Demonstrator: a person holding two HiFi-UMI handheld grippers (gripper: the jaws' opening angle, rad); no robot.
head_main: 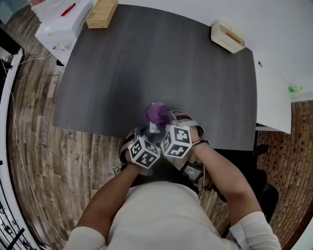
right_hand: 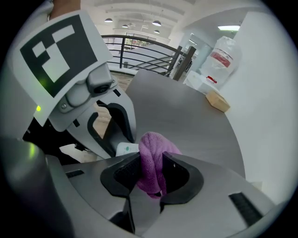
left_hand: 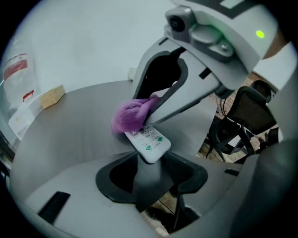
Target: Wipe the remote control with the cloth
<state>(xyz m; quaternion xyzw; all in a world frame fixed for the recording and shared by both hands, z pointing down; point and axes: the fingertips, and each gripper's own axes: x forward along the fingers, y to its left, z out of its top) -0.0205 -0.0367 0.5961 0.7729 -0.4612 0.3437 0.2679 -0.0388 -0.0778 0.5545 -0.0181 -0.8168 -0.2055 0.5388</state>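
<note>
Just above the dark table's point(head_main: 146, 63) near edge I hold both grippers close together. A white remote control point(left_hand: 148, 141) lies lengthwise between the jaws of my left gripper point(left_hand: 150, 162), which is shut on its near end. My right gripper point(right_hand: 151, 174) is shut on a bunched purple cloth point(right_hand: 151, 160). The cloth point(left_hand: 132, 114) rests against the remote's far end and covers it. In the head view the cloth point(head_main: 157, 113) shows just beyond the remote point(head_main: 154, 128), ahead of the two marker cubes.
A wooden box point(head_main: 101, 13) and a white container point(head_main: 61, 27) stand at the table's far left. At the far right sits a cream holder point(head_main: 227, 36). A black chair point(head_main: 264, 190) stands to my right, over wood flooring.
</note>
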